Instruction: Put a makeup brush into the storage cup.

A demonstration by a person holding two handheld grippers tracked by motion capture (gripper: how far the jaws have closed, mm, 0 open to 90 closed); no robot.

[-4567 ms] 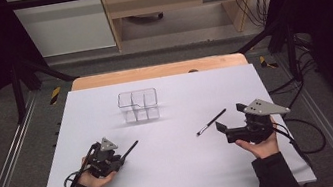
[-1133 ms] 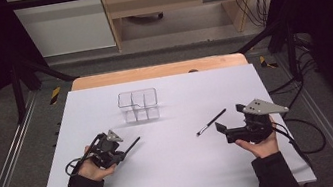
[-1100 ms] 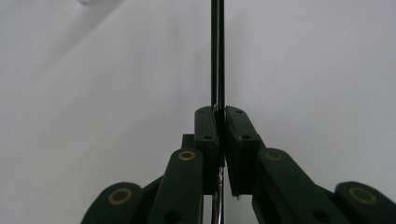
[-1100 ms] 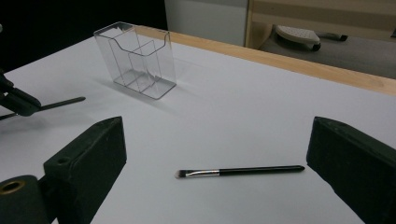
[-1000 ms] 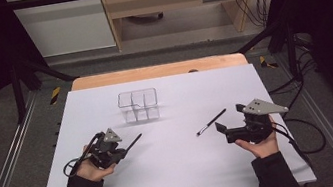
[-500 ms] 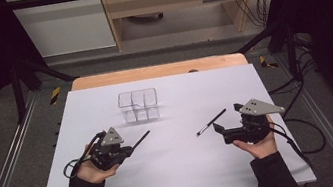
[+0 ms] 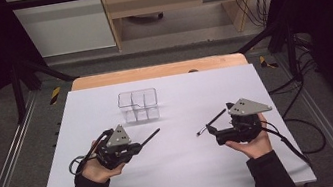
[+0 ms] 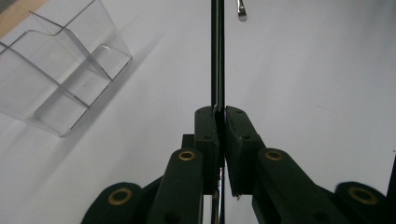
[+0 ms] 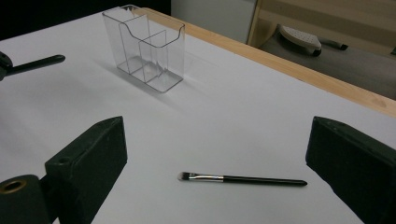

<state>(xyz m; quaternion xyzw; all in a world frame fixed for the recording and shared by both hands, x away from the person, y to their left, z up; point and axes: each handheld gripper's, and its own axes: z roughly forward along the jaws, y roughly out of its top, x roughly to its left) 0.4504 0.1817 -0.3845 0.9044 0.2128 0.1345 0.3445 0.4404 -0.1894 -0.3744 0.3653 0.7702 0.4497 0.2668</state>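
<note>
My left gripper is shut on the end of a thin black brush handle, held just above the white table and pointing right and away. In the left gripper view the pads pinch that handle, which runs straight ahead of the left gripper. A second brush lies flat on the table. My right gripper stands open just behind this brush, with the jaws of the right gripper wide apart on either side. A clear three-compartment organizer stands upright at mid-table.
The white table top ends in a wooden far edge. The organizer is to the left ahead of the left gripper and far left of the right one. Cables trail from both grippers. Metal rails run along both table sides.
My left hand has risen and moved a little right and away with the black brush held in the gripper. The right hand has edged slightly left; its brush has not moved.
</note>
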